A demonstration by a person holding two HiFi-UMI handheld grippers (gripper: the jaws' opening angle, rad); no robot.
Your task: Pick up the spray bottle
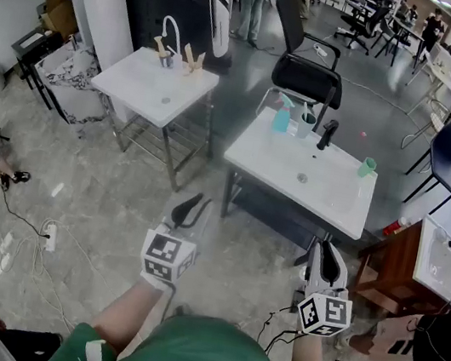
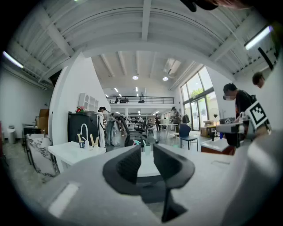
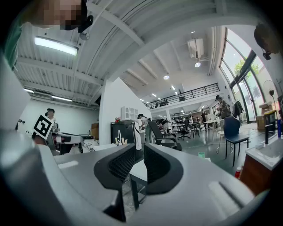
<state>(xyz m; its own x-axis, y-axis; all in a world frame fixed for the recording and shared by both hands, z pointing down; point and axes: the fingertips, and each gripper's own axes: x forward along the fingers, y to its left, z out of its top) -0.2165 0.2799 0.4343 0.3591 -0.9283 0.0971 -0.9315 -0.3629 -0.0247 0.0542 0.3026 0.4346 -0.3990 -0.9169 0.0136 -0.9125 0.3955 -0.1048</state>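
Spray bottle (image 1: 281, 118) upright at far-left corner of white counter (image 1: 326, 200), just beside cup (image 1: 305, 123). Black faucet (image 1: 327, 135) near. Green cup (image 1: 367, 167) at right edge. Left hand-held gripper (image 1: 190, 210) closed, empty, over open floor (image 1: 102, 197), short of counter's near edge. Right hand-held gripper (image 1: 326, 261) closed too, empty, below near-right corner. Chair (image 1: 305, 73) behind counter. Wooden stand (image 1: 386, 273) close on right. Second counter (image 1: 142, 87) on left, gap between.

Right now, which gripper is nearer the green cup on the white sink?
Right. The right gripper hangs short of the green cup, nearly in line; the left gripper is far off leftward.
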